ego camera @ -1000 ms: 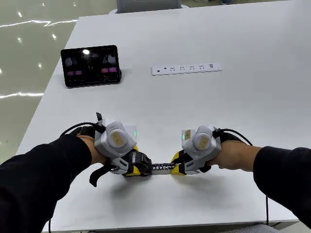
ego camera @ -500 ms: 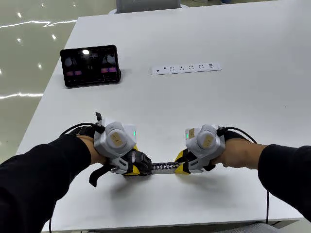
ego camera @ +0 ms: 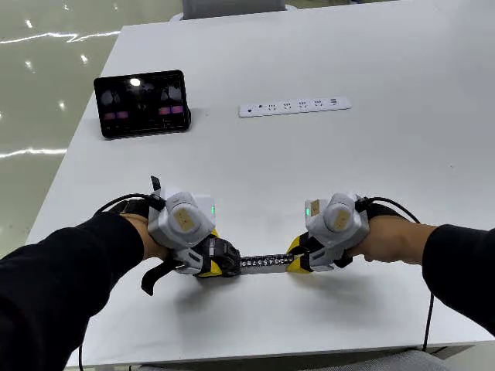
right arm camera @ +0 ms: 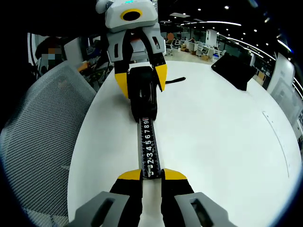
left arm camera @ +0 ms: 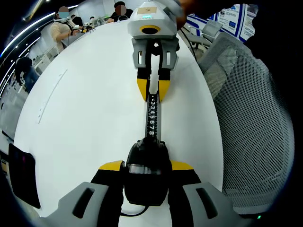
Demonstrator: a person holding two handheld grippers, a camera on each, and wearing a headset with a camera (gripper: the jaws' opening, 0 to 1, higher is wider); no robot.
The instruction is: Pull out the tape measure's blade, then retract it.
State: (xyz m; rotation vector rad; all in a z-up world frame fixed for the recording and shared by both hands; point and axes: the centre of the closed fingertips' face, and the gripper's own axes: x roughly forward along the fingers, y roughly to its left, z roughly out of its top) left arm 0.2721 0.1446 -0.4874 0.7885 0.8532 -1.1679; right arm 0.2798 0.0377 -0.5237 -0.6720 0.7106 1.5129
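Black plastic tape-measure case point(left arm camera: 147, 182) is clamped in your left gripper point(left arm camera: 147, 165); your right gripper point(right arm camera: 152, 175) pinches the numbered black blade point(right arm camera: 147, 139). Extension step is in hand: pull steadily toward 3 o'clock.

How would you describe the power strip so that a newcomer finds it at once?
Start at the white table, far half. Right of the dark tablet lies the power strip: long, thin, white, with a row of sockets.

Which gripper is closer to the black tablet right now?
Left. The left gripper, holding the tape measure, is on the same side of the table as the tablet; the right gripper is farther across, beyond the blade.
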